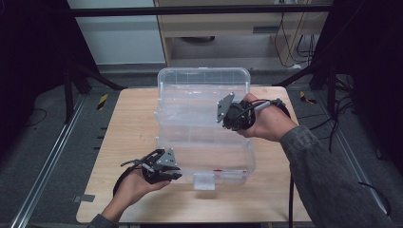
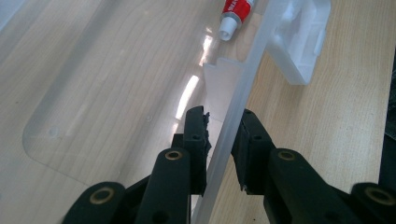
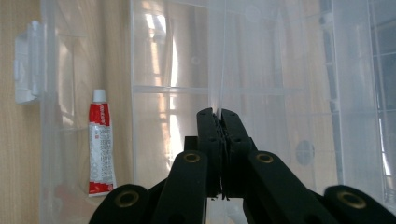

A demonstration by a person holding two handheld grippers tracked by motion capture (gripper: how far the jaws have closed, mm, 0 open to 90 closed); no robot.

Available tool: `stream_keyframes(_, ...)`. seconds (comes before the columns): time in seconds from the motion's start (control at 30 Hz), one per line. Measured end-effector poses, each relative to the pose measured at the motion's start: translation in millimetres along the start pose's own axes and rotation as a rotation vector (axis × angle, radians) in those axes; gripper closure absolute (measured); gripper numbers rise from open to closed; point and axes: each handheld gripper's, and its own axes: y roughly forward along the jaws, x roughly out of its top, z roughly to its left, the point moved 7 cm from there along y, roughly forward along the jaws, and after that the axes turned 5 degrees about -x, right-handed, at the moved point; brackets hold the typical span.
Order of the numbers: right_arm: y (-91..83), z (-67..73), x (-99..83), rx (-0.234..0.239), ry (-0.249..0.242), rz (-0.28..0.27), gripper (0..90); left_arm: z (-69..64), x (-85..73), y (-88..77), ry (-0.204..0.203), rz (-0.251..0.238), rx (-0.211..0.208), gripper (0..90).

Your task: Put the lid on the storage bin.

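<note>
— What is surrounding the work area?

— A light wooden table is standing on a grey floor. Metal rails are running along the floor at the left, with yellow-and-black tape marks lying near the far table corners.

— And beyond the table?

— A pale wall panel is standing at far left and a light wooden cabinet beside it. Cables are hanging at far right. Dark frame struts are rising on both sides, and the edges are lying in shadow.
</note>
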Motion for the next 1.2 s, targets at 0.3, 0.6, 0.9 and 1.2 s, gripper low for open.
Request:
stream_keyframes(0.3, -5.2, 19.3, -2.4, 0.002, -0.021, -0.008, 88.2, -1.5, -0.3, 0.3, -0.024, -0.003, 0.006, 75.1)
stream_keyframes(0.6, -6.9, 36.0, -7.6, -0.012, -0.037, 0.005, 87.0, -1.5, -0.4, 0.1, 0.008, -0.001, 0.028, 74.3)
stream_keyframes(0.9, -6.7, 42.5, -10.6, 0.011, -0.033, -0.005, 87.0, -2.8, 0.3, 0.0, -0.001, -0.005, 0.041, 73.5)
stream_keyframes(1.2, -6.1, 47.4, -11.9, 0.013, -0.029, -0.006, 86.5, -3.4, 2.1, -1.0, -0.011, -0.031, 0.024, 73.8)
